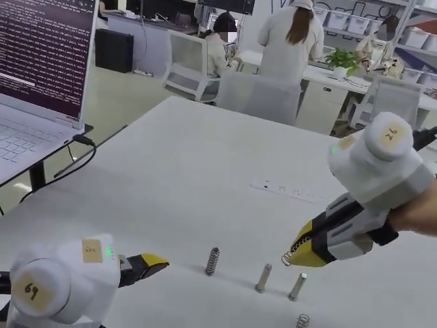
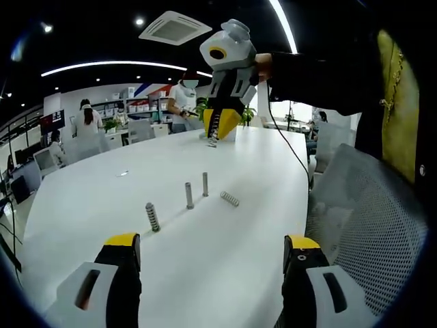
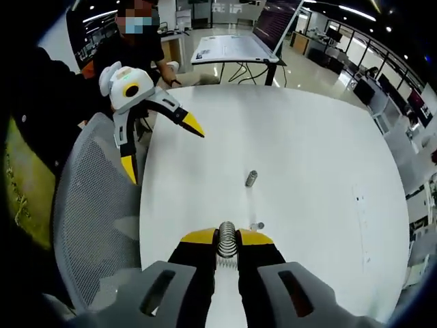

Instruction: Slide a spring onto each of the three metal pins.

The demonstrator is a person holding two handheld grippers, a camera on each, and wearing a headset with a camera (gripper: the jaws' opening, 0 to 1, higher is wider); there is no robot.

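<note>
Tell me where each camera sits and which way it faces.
Head view: on the headset, looking forward and down at the white table; left gripper, right gripper and a hand show.
Left gripper view: on the left gripper, looking along its open jaws across the table at the right gripper.
Right gripper view: on the right gripper, looking along its jaws, shut on a spring, toward the left gripper.
Shared: all see the spring-covered pin.

A small coiled steel spring [image 1: 287,258] sits pinched in the right gripper [image 1: 298,251], just above two bare upright metal pins [image 1: 263,278] [image 1: 297,287]; a spring-sleeved pin [image 1: 212,261] stands nearer the left gripper [image 2: 212,247]; a loose spring [image 1: 302,320] lies below the right one
</note>
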